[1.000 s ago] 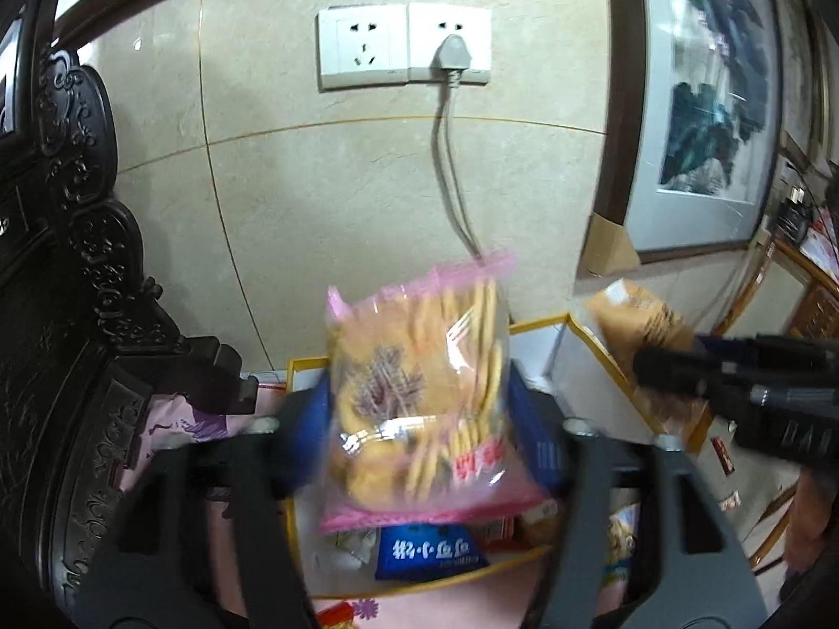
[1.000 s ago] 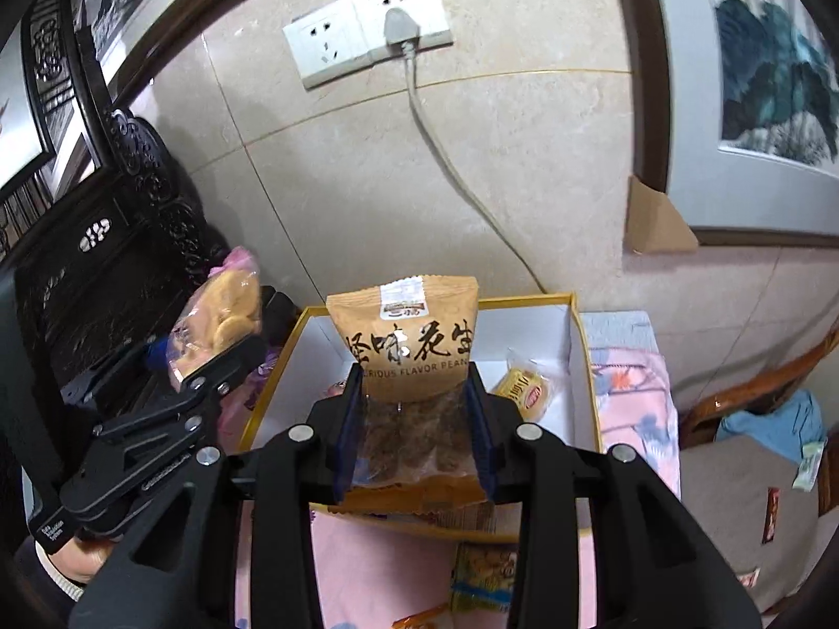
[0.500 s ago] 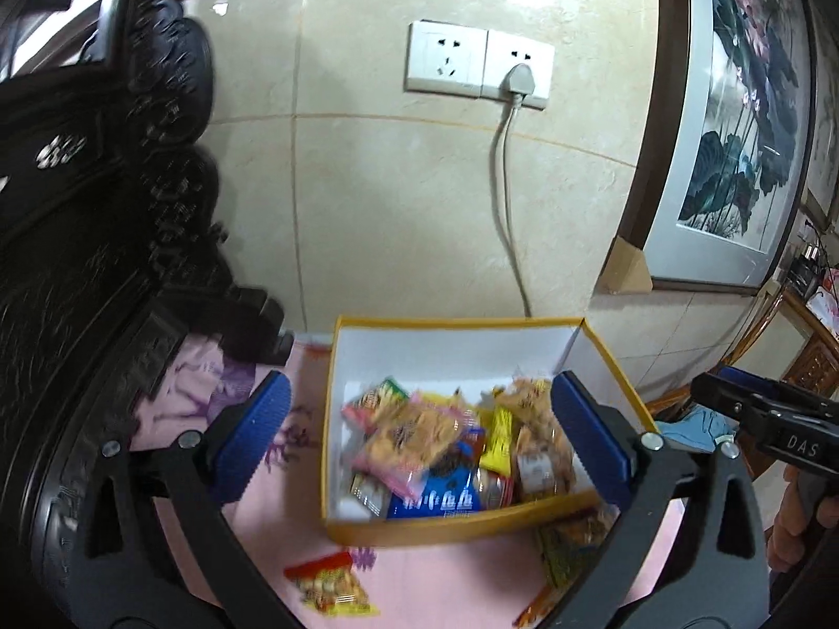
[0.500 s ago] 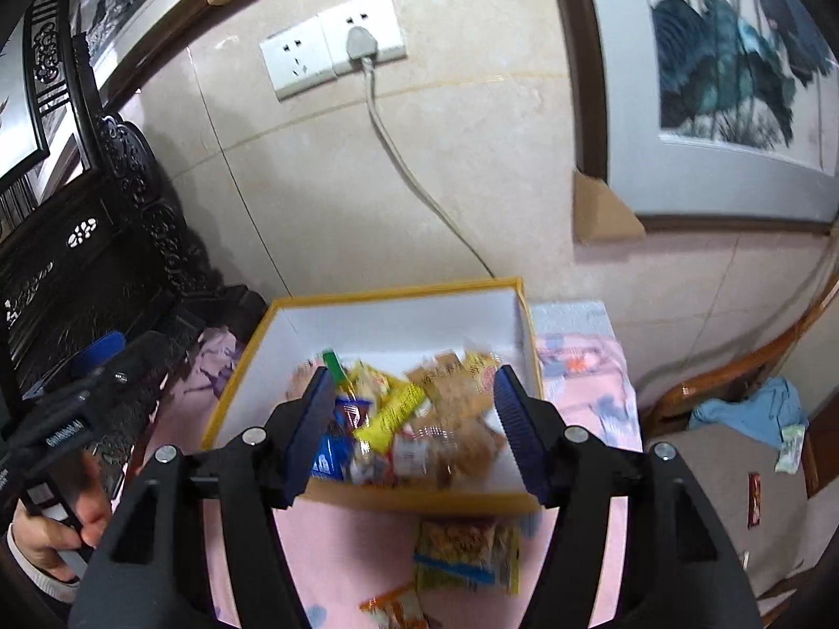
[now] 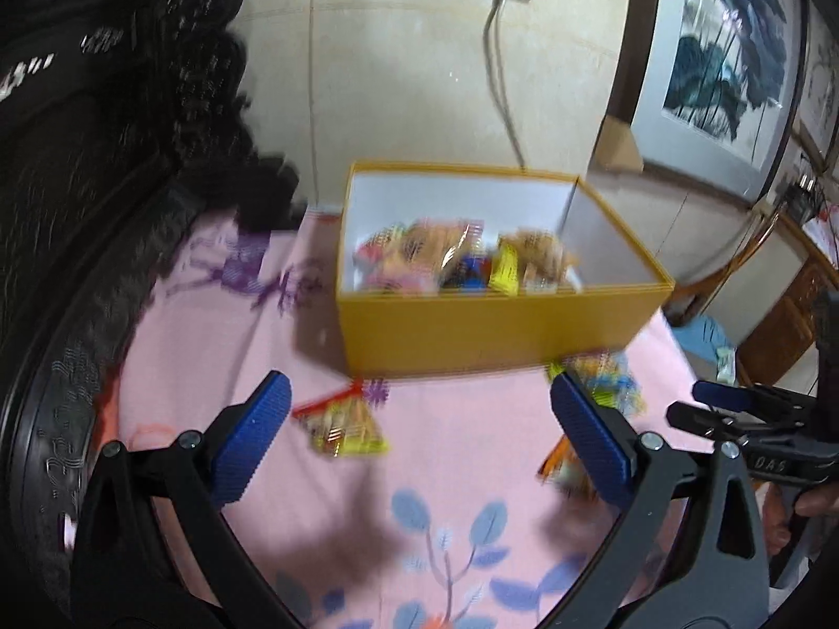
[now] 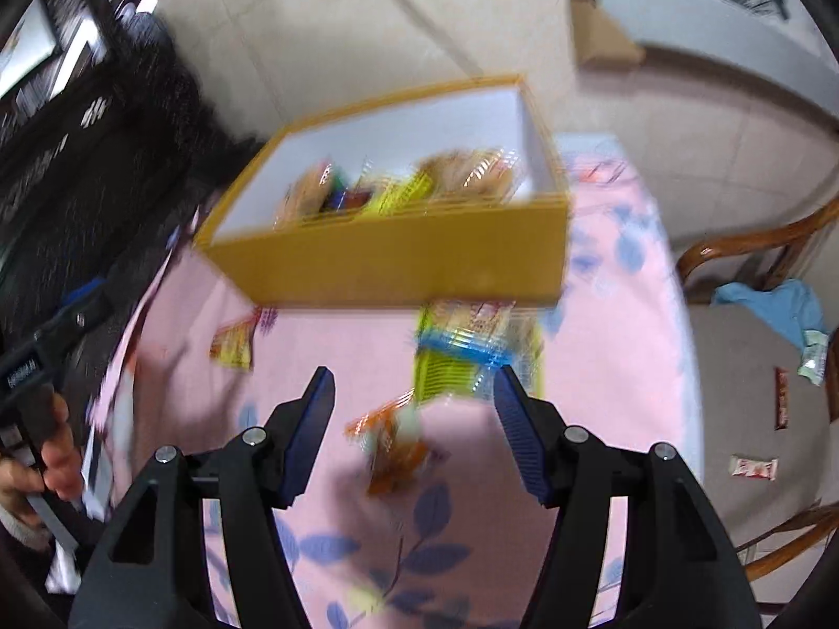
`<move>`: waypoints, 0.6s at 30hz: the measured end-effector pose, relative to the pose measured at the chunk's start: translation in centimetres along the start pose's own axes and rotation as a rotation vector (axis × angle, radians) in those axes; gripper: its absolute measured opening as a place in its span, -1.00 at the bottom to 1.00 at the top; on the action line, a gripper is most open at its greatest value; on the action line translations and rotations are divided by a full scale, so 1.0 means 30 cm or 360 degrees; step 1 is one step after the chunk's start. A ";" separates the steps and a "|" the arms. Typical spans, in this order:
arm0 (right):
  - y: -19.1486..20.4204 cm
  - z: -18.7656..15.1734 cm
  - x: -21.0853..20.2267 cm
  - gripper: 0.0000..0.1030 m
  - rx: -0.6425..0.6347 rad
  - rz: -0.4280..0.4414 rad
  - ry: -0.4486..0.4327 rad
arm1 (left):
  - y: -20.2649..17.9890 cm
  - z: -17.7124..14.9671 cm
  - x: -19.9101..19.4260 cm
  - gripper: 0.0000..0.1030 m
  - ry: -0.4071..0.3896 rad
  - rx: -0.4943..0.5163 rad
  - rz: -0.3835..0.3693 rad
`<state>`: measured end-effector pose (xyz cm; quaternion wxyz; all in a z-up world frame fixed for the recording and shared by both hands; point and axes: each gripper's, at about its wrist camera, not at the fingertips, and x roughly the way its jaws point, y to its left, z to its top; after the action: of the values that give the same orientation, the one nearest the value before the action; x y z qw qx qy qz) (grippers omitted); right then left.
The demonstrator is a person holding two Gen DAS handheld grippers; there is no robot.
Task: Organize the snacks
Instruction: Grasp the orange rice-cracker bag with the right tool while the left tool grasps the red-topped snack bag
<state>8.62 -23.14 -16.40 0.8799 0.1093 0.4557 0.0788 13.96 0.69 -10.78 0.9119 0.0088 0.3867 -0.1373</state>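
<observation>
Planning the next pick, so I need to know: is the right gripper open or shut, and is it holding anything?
Open and empty: the right gripper has its blue pads wide apart, with only pink cloth and loose packets between.

We found open pink cloth [image 5: 220,377] before the yellow box [image 5: 487,335], broken by a red-and-yellow packet [image 5: 341,424], an orange packet [image 6: 393,445] and a green-and-blue pack [image 6: 466,356] against the box front, while dark carved furniture [image 5: 105,157] crowded the left side.

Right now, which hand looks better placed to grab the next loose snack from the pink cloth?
Probably the right tool: it is open, with the orange packet between its fingers. The left tool has the yellow-red packet off-centre.
</observation>
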 end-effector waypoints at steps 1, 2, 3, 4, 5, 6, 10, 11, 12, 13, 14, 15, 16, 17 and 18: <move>0.013 -0.020 0.026 0.24 -0.0027 0.0018 0.0030 | 0.014 -0.027 -0.002 0.96 0.0032 -0.0016 0.0004; 0.025 -0.033 0.051 0.24 -0.0050 0.0028 0.0063 | 0.024 -0.048 -0.005 0.96 0.0056 -0.0027 0.0011; 0.032 -0.043 0.070 0.24 -0.0064 0.0039 0.0086 | 0.031 -0.061 -0.008 0.96 0.0072 -0.0033 0.0015; 0.039 -0.053 0.090 0.24 -0.0077 0.0046 0.0107 | 0.040 -0.084 -0.012 0.96 0.0094 -0.0038 0.0024; 0.045 -0.061 0.104 0.24 -0.0090 0.0047 0.0116 | 0.045 -0.095 -0.015 0.96 0.0102 -0.0040 0.0032; 0.051 -0.065 0.118 0.24 -0.0104 0.0046 0.0123 | 0.050 -0.106 -0.017 0.96 0.0110 -0.0041 0.0041; 0.067 -0.074 0.156 0.24 -0.0157 0.0039 0.0146 | 0.068 -0.139 -0.016 0.96 0.0150 -0.0072 0.0063; 0.071 -0.073 0.163 0.24 -0.0171 0.0039 0.0152 | 0.071 -0.144 -0.014 0.96 0.0159 -0.0078 0.0068; 0.075 -0.070 0.169 0.24 -0.0183 0.0035 0.0156 | 0.071 -0.144 -0.013 0.96 0.0163 -0.0079 0.0070; 0.079 -0.071 0.173 0.24 -0.0190 0.0034 0.0157 | 0.072 -0.144 -0.011 0.96 0.0166 -0.0077 0.0073; 0.075 -0.072 0.173 0.24 -0.0192 0.0035 0.0159 | 0.073 -0.144 -0.011 0.96 0.0169 -0.0076 0.0077; 0.075 -0.072 0.174 0.24 -0.0195 0.0033 0.0162 | 0.072 -0.146 -0.010 0.96 0.0172 -0.0076 0.0081; 0.076 -0.072 0.179 0.24 -0.0201 0.0025 0.0167 | 0.072 -0.148 -0.009 0.96 0.0175 -0.0077 0.0080; 0.078 -0.071 0.184 0.24 -0.0206 0.0020 0.0171 | 0.073 -0.148 -0.008 0.96 0.0178 -0.0078 0.0080; 0.079 -0.072 0.192 0.24 -0.0215 0.0012 0.0177 | 0.073 -0.150 -0.005 0.96 0.0182 -0.0077 0.0081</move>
<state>10.05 -19.21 -21.48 0.8583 0.0470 0.4970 0.1187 11.26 3.37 -14.01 0.8914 0.0045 0.4411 -0.1039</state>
